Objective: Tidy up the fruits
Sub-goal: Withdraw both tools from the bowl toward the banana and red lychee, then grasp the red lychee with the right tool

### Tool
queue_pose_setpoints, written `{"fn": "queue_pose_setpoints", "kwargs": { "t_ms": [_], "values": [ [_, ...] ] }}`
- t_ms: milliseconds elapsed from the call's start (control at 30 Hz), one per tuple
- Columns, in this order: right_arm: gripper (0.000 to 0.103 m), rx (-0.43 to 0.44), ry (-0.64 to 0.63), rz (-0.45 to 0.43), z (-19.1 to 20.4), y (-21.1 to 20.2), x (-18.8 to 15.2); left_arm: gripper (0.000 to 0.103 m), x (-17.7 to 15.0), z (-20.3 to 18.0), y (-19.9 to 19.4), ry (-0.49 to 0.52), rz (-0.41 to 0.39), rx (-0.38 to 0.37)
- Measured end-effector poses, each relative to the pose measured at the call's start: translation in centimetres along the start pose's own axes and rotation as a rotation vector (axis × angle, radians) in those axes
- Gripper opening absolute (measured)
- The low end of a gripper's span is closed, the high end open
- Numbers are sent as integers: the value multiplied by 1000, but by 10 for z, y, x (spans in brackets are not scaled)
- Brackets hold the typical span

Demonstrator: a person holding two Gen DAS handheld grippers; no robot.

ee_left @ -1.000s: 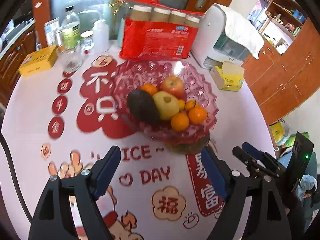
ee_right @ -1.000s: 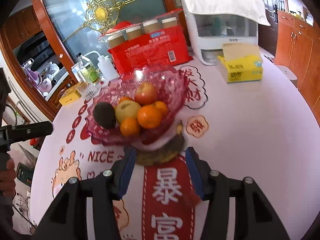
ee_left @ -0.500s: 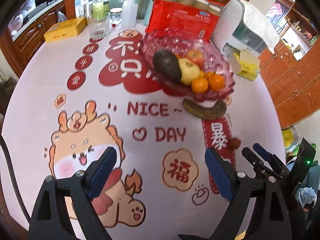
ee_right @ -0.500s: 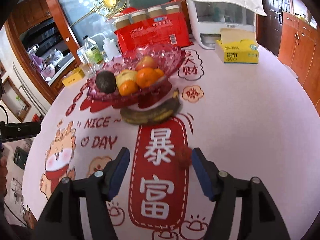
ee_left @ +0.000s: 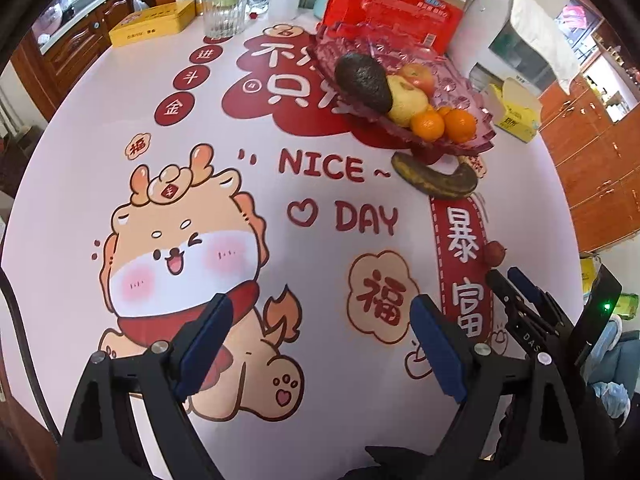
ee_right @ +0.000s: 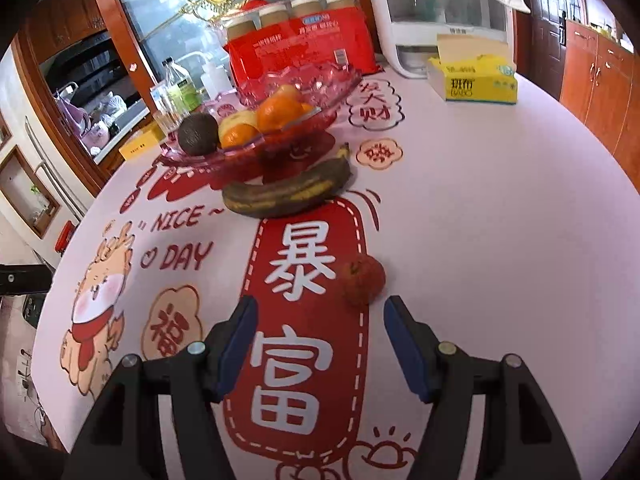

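A pink glass fruit bowl [ee_left: 476, 120] [ee_right: 340, 80] holds a dark avocado [ee_left: 362, 82] [ee_right: 199, 135], a yellow apple [ee_left: 406, 100], a red apple and several oranges [ee_right: 280, 112]. A browned banana [ee_left: 436, 178] [ee_right: 288, 192] lies on the table against the bowl's foot. A small red fruit [ee_right: 362, 280] [ee_left: 495, 252] lies on the cloth just ahead of my right gripper [ee_right: 320, 312] [ee_left: 505, 276], near its right finger; the jaws stand open and nothing touches the pads. My left gripper [ee_left: 320, 320] hangs open over the cartoon print, nothing between its fingers.
A round table [ee_right: 500, 220] with a printed pink cloth. At the back stand a red pack of paper cups [ee_left: 392, 8], a white appliance [ee_left: 512, 40], a yellow tissue box [ee_right: 472, 80], a glass [ee_left: 224, 12], bottles and a yellow tin [ee_left: 152, 24]. Wooden cabinets lie beyond the table's edge.
Both grippers have drawn back from the bowl and sunk toward the table. The right jaws have widened. The banana and the small red fruit have come into view.
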State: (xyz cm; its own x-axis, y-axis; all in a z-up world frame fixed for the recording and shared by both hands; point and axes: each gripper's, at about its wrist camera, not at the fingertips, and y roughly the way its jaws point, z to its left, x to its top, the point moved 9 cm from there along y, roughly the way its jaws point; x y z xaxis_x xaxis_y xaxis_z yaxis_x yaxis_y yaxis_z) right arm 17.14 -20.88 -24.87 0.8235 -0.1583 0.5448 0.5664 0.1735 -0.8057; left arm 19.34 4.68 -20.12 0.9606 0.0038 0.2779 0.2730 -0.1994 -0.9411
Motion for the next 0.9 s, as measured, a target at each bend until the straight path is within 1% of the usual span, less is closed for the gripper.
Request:
{"fn": "queue_pose_setpoints", "kwargs": {
  "t_ms": [233, 300, 367, 433, 500, 600, 667, 700, 767, 800, 833, 900],
  "values": [
    [65, -43, -1, 15, -12, 17, -3, 89, 1, 0, 3, -2, 9, 13],
    [64, -53, -20, -1, -12, 19, -1, 89, 2, -3, 5, 7, 15, 14],
    [62, -56, -27, -4, -12, 20, 0, 89, 2, -6, 7, 22, 18, 14],
    [56, -69, -39, -12, -13, 21, 1, 89, 5, -13, 10, 51, 17, 10],
    [53, -79, -45, -19, -14, 21, 2, 89, 10, -22, 13, 91, 13, 10],
    [47, -80, -47, -29, -16, 22, 5, 89, 19, -39, 18, 178, -4, 13],
    [44, -86, -47, -34, -18, 23, 7, 89, 25, -55, 23, 265, -18, 12],
    [42, -83, -40, -37, -19, 24, 9, 89, 29, -67, 27, 327, -34, 0],
    [39, -77, -15, -49, -21, 24, 13, 89, 33, -84, 32, 399, -54, -9],
    [38, -73, -3, -56, -23, 24, 17, 89, 35, -97, 37, 453, -71, -18],
    [34, -69, 3, -59, -23, 24, 20, 89, 36, -105, 40, 486, -81, -21],
    [31, -57, 19, -66, -24, 25, 25, 89, 39, -125, 49, 571, -117, -15]
  ]
}}
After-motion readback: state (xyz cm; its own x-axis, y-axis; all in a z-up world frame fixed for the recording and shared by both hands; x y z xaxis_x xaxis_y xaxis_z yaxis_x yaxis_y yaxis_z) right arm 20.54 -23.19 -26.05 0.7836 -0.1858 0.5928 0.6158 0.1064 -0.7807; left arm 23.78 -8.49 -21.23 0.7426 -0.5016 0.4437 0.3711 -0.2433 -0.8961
